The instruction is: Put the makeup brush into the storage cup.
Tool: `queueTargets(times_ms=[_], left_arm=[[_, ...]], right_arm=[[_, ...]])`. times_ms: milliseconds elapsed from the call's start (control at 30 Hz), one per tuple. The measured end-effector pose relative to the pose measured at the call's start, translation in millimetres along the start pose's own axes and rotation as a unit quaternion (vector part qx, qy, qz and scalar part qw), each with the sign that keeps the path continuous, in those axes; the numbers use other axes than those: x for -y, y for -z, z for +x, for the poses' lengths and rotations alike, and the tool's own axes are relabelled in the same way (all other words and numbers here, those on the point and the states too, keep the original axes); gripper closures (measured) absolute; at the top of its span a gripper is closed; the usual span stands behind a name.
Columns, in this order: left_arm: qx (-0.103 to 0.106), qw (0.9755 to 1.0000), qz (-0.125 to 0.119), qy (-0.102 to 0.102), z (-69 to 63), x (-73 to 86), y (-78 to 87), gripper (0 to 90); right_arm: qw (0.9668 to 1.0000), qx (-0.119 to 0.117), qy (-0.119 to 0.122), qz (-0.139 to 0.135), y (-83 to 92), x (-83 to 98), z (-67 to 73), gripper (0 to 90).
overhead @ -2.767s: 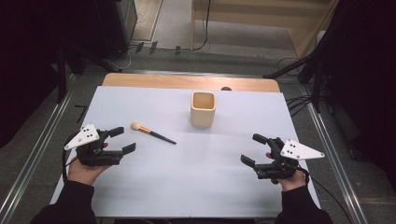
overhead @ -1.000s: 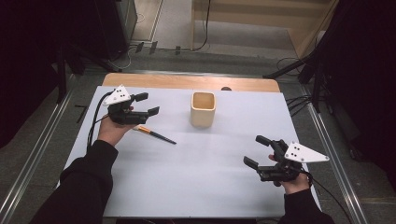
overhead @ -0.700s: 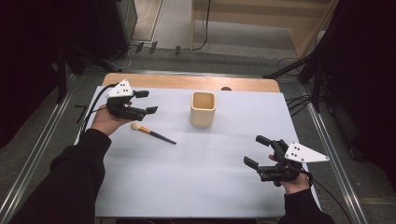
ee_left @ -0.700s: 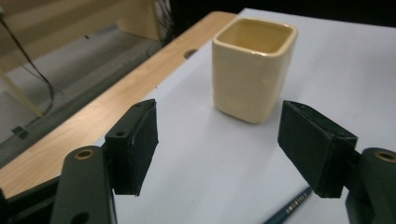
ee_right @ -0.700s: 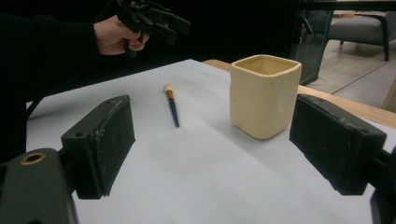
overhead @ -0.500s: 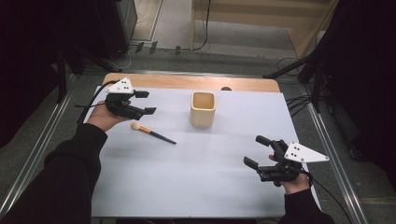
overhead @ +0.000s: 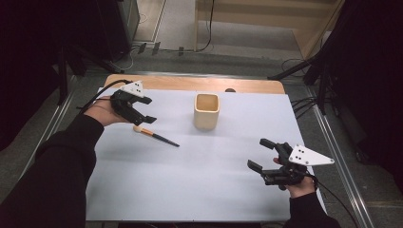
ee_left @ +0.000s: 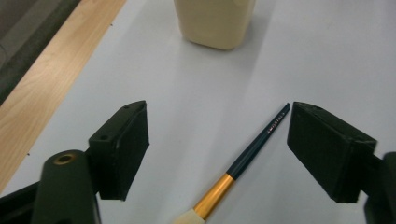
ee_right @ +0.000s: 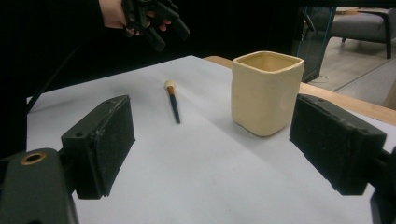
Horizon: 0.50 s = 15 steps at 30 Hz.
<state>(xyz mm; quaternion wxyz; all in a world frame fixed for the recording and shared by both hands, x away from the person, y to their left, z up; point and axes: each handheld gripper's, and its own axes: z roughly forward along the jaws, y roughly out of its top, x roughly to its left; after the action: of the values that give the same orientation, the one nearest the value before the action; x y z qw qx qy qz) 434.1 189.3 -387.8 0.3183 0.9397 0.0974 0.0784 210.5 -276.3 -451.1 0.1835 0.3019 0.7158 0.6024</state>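
A small brush (overhead: 155, 136) with a pale tip, gold ferrule and dark handle lies flat on the white table (overhead: 190, 190), left of a cream square cup (overhead: 206, 111). My left gripper (overhead: 146, 110) hovers open just above and behind the brush's tip end, jaws wide apart and empty. Through the left gripper view the brush (ee_left: 243, 161) lies between the jaws, with the cup (ee_left: 215, 21) beyond. My right gripper (overhead: 261, 153) rests open at the table's front right, holding nothing. From there the cup (ee_right: 265, 91) stands ahead and the brush (ee_right: 173, 101) lies to its left.
A strip of bare wood (overhead: 190, 84) runs along the table's far edge. Cables (overhead: 304, 107) trail on the floor to the right. Metal rails (overhead: 342, 156) flank both sides of the table.
My left gripper has travelled from the table's front left up to the far left, then eased back a little behind the brush tip. The right gripper has barely moved.
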Motion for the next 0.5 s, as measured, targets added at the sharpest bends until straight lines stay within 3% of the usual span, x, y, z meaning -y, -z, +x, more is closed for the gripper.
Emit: queueTargets(times_ms=[167, 267, 333, 467, 500], left_arm=[[0.024, 0.9986, 0.04, -0.026, 0.4, -4.1, -4.6, 19.6], [0.027, 0.9978, 0.054, -0.029, 1.2, -6.8, -6.5, 19.5], [0.026, 0.9958, 0.076, -0.043, 2.4, -10.7, -9.1, 19.5], [0.027, 0.9934, 0.09, -0.066, 1.6, -12.5, -11.7, 20.3], [0.031, 0.9908, 0.102, -0.083, 1.7, -12.8, -14.6, 21.3]], right_arm=[[1.0, -0.004, -0.003, -0.003, -0.8, -0.2, -0.2, 14.7], [1.0, -0.005, -0.002, -0.001, -0.9, 0.0, -0.1, 14.8], [1.0, -0.004, -0.001, 0.002, -0.9, 0.1, -0.2, 14.7], [1.0, -0.004, -0.001, 0.003, -0.8, 0.3, -0.2, 14.7], [1.0, -0.004, 0.0, 0.005, -1.1, 0.4, -0.2, 14.7]])
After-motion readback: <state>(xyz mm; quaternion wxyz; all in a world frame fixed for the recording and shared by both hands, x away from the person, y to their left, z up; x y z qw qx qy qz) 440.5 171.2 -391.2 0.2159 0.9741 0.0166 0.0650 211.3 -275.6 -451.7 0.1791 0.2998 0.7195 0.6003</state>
